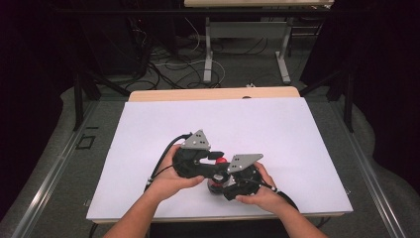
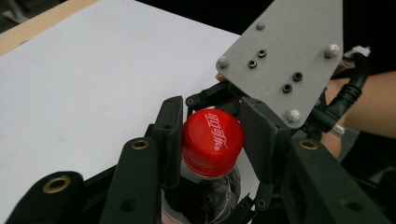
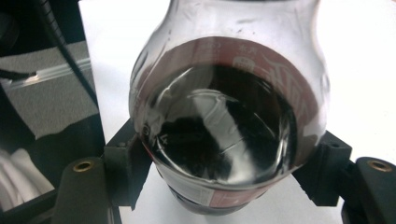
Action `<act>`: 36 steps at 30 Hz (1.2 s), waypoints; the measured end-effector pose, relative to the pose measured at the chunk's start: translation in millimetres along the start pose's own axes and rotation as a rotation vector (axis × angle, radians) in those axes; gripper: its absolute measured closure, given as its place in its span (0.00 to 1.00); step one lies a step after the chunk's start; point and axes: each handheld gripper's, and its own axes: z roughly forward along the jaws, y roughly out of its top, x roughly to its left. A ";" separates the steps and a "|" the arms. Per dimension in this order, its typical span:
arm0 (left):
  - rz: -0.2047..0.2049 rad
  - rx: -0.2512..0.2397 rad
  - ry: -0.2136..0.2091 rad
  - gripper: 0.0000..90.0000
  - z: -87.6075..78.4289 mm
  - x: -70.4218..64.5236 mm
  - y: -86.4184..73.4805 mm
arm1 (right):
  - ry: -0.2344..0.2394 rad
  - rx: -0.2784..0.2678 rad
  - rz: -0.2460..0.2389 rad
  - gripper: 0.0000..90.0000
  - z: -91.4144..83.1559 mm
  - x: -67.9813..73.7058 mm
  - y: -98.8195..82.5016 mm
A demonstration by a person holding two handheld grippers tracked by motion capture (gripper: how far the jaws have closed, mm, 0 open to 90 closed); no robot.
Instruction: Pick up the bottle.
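A clear cola bottle (image 3: 224, 116) holds dark liquid and has a red label. Its red cap (image 2: 212, 141) carries white lettering. My right gripper (image 3: 224, 163) is shut on the bottle's body, one pad pressing each side. My left gripper (image 2: 212, 121) is shut on the red cap, its black pads (image 2: 170, 135) tight against the cap's sides. In the high view both hands meet near the front middle of the white table (image 1: 277, 129). There the left gripper (image 1: 217, 158) reaches the cap (image 1: 221, 160) from the left, and the right gripper (image 1: 218, 186) sits just below it.
The right gripper's grey three-cornered plate (image 2: 285, 56) stands close behind the cap in the left gripper view. A wooden strip (image 1: 213, 93) runs along the table's far edge. Beyond it are cables (image 1: 168, 67) on the floor and a desk frame (image 1: 245, 29).
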 end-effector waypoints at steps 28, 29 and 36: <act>-0.119 -0.073 0.065 0.47 -25.4 -4.2 -8.6 | -0.020 0.006 0.033 0.32 0.6 7.7 4.6; -0.091 -0.064 0.031 0.47 -29.0 -1.9 -9.6 | -0.002 0.016 0.019 0.32 -0.3 8.0 5.2; 0.100 0.010 -0.102 0.48 -34.2 7.7 -9.4 | 0.048 0.008 -0.046 0.32 -1.0 12.3 6.6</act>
